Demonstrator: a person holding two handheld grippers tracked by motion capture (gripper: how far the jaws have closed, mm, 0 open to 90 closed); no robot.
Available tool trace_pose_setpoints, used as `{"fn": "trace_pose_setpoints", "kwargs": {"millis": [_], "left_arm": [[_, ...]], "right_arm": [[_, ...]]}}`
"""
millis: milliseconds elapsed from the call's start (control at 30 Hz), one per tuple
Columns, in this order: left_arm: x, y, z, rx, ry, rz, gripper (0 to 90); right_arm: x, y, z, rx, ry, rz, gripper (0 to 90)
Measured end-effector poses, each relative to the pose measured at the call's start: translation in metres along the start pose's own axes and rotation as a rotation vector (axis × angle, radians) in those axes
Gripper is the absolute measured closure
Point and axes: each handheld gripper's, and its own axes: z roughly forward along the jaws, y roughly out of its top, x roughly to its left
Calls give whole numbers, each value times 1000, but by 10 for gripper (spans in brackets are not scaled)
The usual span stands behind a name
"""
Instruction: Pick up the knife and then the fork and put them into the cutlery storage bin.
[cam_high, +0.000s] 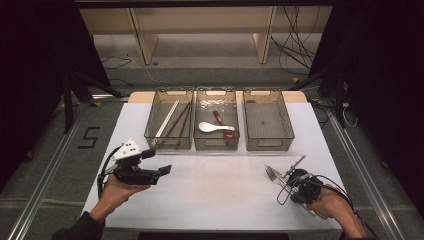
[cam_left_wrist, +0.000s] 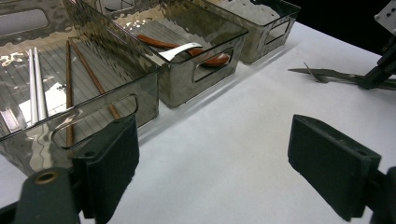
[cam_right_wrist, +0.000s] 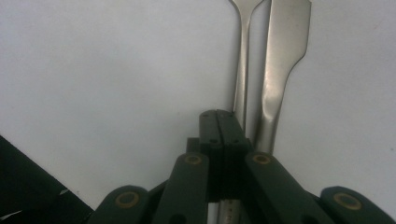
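my right gripper (cam_right_wrist: 219, 122) is squeezed tight, maybe pinching a fork (cam_high: 274, 177) handle, though i can't be sure. the metal forks lie on the white table (cam_high: 215, 185), near the empty right bin (cam_high: 267, 120). my left gripper (cam_left_wrist: 212, 163) waits wide open. chopsticks (cam_high: 172, 120) and spoons (cam_high: 214, 127) are already sorted; forks are left.

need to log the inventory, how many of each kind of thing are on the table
bins: 3
chopsticks: 4
spoons: 2
metal cutlery pieces: 2
total: 11
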Motion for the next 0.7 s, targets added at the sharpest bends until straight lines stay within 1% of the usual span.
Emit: {"fn": "trace_pose_setpoints", "kwargs": {"millis": [167, 233, 267, 333, 367, 400, 433, 500, 533, 600, 667, 700], "left_arm": [[0, 0, 0, -4, 0, -1, 160], [0, 0, 0, -3, -1, -1, 160], [0, 0, 0, -3, -1, 0, 160], [-1, 0, 0, -4, -1, 0, 160], [0, 0, 0, -4, 0, 0, 160], [0, 0, 0, -3, 0, -1, 160], [0, 0, 0, -1, 0, -1, 160], [0, 0, 0, 0, 0, -1, 160], [0, 0, 1, 0, 0, -2, 160], [0, 0, 1, 0, 0, -1, 160], [-1, 0, 1, 1, 0, 0, 160], [0, 0, 1, 0, 0, 0, 160]], "right_arm": [[-3, 0, 0, -6, -11, 6, 900], [-2, 0, 0, 1, -14, 7, 900], [-2, 0, 0, -2, -15, 1, 900], [-1, 0, -2, -12, -21, 2, 900], [-1, 0, -4, -28, -15, 1, 873], [-1, 0, -9, -60, 2, 7, 830], [-2, 0, -14, -86, 8, 14, 796], [-2, 0, -23, -122, -5, 16, 742], [-3, 0, -26, -141, -17, 13, 690], [-5, 0, -29, -152, -36, 31, 596], [-9, -1, -28, -140, -65, 43, 533], [-10, -1, -27, -136, -66, 48, 515]]}}
